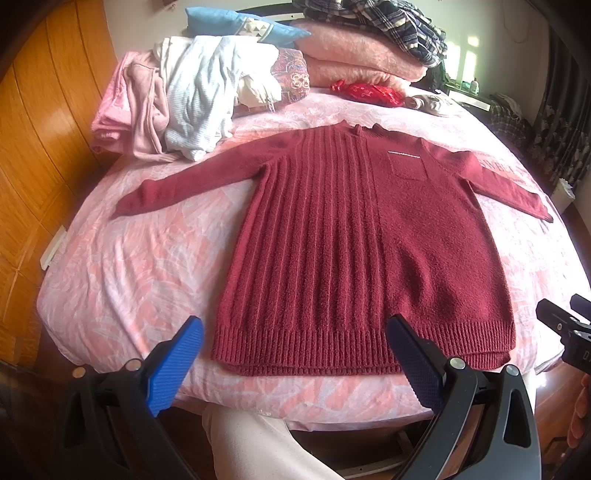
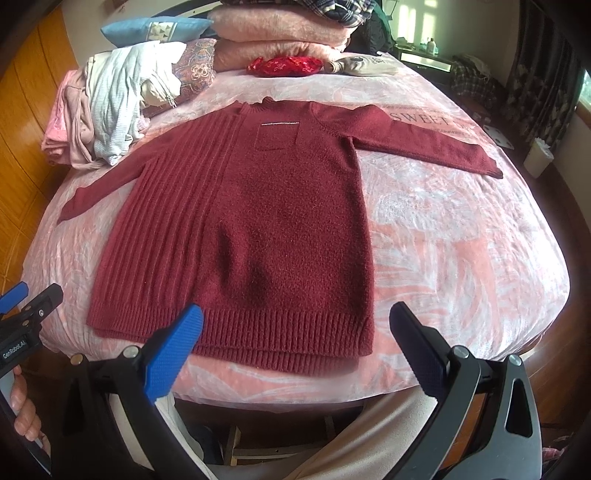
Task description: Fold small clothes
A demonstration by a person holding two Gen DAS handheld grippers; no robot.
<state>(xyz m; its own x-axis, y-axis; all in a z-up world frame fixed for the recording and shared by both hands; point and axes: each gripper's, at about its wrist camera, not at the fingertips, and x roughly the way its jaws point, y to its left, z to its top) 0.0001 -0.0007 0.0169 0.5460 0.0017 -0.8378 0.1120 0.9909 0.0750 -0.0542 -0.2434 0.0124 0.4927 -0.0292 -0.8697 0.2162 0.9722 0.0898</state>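
Note:
A dark red knitted sweater [image 1: 362,236] [image 2: 240,229] lies flat and face up on the pink bed cover, both sleeves spread out, hem toward me. It has a chest pocket [image 1: 406,166] and ribs down its left half. My left gripper [image 1: 295,328] hovers open just before the hem, nothing between its blue fingers. My right gripper [image 2: 295,317] is also open, held over the hem's right part and holding nothing. Each gripper shows at the edge of the other's view: the right gripper [image 1: 565,325], the left gripper [image 2: 29,302].
A heap of pale and pink clothes [image 1: 173,110] [image 2: 110,107] sits at the back left of the bed [image 1: 129,266]. Folded pink blankets [image 1: 354,55], a blue cushion [image 1: 240,26] and a red pouch [image 1: 369,92] lie behind. A person's legs show below the bed edge. Wooden wardrobe at left.

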